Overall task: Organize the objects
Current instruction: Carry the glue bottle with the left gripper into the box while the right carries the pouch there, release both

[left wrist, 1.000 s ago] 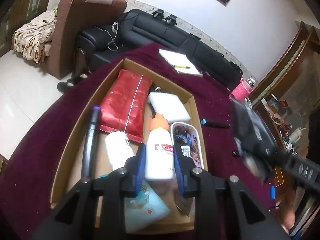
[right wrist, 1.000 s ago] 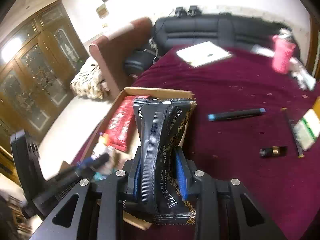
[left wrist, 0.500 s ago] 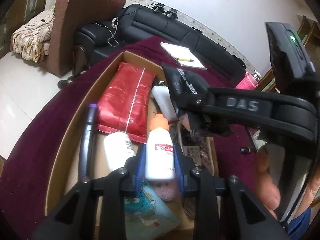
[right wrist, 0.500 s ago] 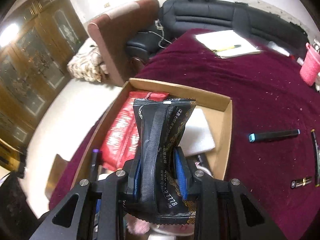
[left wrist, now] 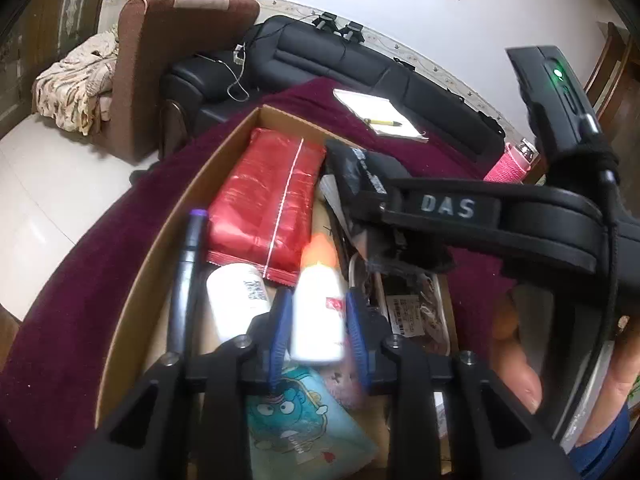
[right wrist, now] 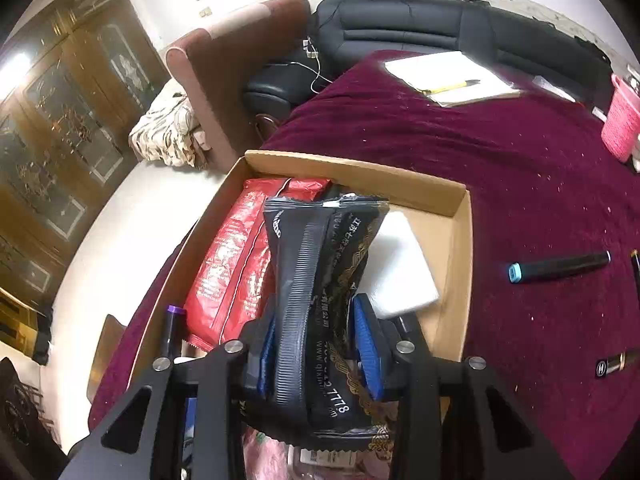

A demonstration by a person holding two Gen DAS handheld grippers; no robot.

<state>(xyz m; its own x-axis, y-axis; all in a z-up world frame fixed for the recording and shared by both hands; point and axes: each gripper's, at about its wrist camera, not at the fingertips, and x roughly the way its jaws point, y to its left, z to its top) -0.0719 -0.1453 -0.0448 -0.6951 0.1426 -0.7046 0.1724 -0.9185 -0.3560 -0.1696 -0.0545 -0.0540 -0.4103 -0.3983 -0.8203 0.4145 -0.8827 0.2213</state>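
Observation:
An open cardboard box [left wrist: 160,264] [right wrist: 352,172] lies on the maroon tablecloth. Over its near end my left gripper [left wrist: 318,308] has its jaws opening; a white bottle with an orange cap [left wrist: 318,312] shows blurred between the pads with thin gaps either side. My right gripper [right wrist: 316,312] stands over the box's middle with a black gold-printed pouch [right wrist: 320,280] [left wrist: 352,164] upright between its jaws. Those jaws are opening too, though the pads still touch the pouch. In the box lie a red pack [left wrist: 264,200] [right wrist: 228,272] and a white block [right wrist: 400,272].
Also in the box are a second white bottle [left wrist: 236,300], a purple-capped pen [left wrist: 186,272] and a blue cartoon pouch [left wrist: 300,424]. On the cloth lie a blue-capped marker [right wrist: 560,266], a lipstick [right wrist: 616,362], a notebook [right wrist: 452,76] and a pink cup [right wrist: 622,128]. A person's hand [left wrist: 516,360] holds the right tool.
The right gripper carried the black pouch in from the cloth to over the box and lowered it. Gaps now show beside the white bottle, which has gone blurred in the left jaws.

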